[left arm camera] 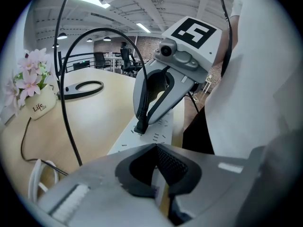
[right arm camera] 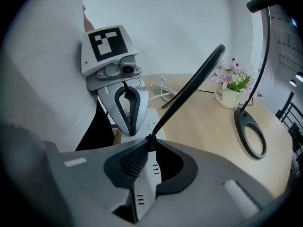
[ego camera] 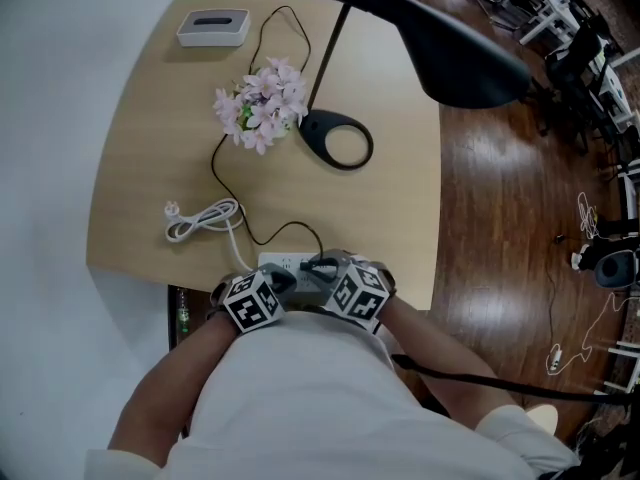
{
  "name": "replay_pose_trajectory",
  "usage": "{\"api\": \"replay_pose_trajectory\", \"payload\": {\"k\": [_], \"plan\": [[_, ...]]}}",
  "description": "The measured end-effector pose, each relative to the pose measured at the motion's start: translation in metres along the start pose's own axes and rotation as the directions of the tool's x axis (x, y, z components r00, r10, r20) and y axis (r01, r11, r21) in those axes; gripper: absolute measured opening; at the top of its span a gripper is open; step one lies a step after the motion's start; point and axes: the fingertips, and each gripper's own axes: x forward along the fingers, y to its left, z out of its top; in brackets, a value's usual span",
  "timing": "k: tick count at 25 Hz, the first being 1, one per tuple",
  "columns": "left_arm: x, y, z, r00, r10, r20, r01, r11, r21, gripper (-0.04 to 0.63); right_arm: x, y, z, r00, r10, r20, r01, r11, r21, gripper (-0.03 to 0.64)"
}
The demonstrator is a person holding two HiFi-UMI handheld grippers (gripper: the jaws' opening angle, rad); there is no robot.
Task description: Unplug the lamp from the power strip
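Jaws of the right gripper (left arm camera: 142, 119) clench the black plug (left arm camera: 140, 128) in the power strip (left arm camera: 161, 126); the left gripper (right arm camera: 127, 130) has its jaws closed and empty at the strip's left end.

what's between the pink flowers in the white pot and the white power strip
Head view: only the thin black lamp cord crosses the bare wooden tabletop between pink flowers and white power strip; a coiled white cable lies off to the left.

Pink flowers (ego camera: 262, 105), grey box (ego camera: 213, 27) on table (ego camera: 150, 168)
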Motion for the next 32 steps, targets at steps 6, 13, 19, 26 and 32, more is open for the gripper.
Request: {"api": "replay_pose_trajectory", "payload": {"k": [6, 13, 19, 26, 32], "plan": [[-0.001, 0.001, -0.001, 1.000, -0.002, 0.005, 0.002, 1.000, -0.016, 0.000, -0.021, -0.024, 0.022, 0.995, -0.038, 0.097, 0.029, 0.996, 0.090, 0.054], [-0.001, 0.001, -0.001, 1.000, 0.011, -0.002, -0.011, 1.000, -0.018, 0.002, -0.025, -0.074, -0.017, 0.995, -0.098, 0.029, 0.087, 0.961, 0.262, 0.055], [-0.006, -0.001, 0.008, 0.998, 0.003, 0.061, 0.002, 0.996, -0.085, 0.002, -0.016, -0.092, -0.043, 0.996, -0.083, 0.020, 0.067, 0.906, 0.417, 0.055], [-0.052, -0.001, 0.049, 0.966, 0.083, 0.243, -0.043, 0.985, -0.165, 0.003, -0.022, -0.113, -0.064, 0.992, -0.130, 0.001, 0.108, 0.833, 0.543, 0.094], [-0.091, -0.010, 0.058, 0.927, 0.187, 0.325, -0.093, 0.955, -0.283, 0.003, -0.033, -0.122, -0.075, 0.982, -0.185, 0.027, 0.135, 0.799, 0.586, 0.126]]}}
